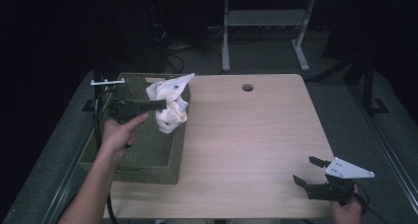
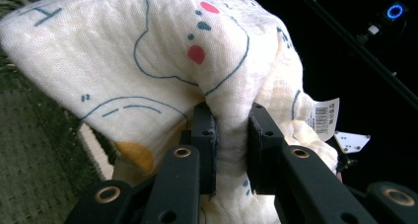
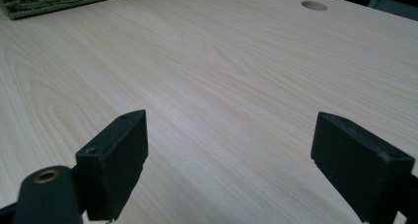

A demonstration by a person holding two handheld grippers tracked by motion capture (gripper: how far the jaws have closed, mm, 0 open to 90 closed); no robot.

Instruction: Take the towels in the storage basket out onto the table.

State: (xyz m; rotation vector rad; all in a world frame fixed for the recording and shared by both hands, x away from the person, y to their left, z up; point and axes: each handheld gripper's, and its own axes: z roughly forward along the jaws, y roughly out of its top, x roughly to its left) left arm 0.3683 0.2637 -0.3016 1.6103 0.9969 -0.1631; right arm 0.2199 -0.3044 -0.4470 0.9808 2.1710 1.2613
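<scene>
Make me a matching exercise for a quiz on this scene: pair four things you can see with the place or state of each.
Things:
1. printed cloth
2. green basket
3. right gripper
4. round hole

Places or states:
a. open, above the table's near right corner
b. in the tabletop near its far edge
c. pinched by the left gripper, lifted over the basket
d. standing on the table's left side

Pairs: 1-c, 2-d, 3-a, 4-b
</scene>
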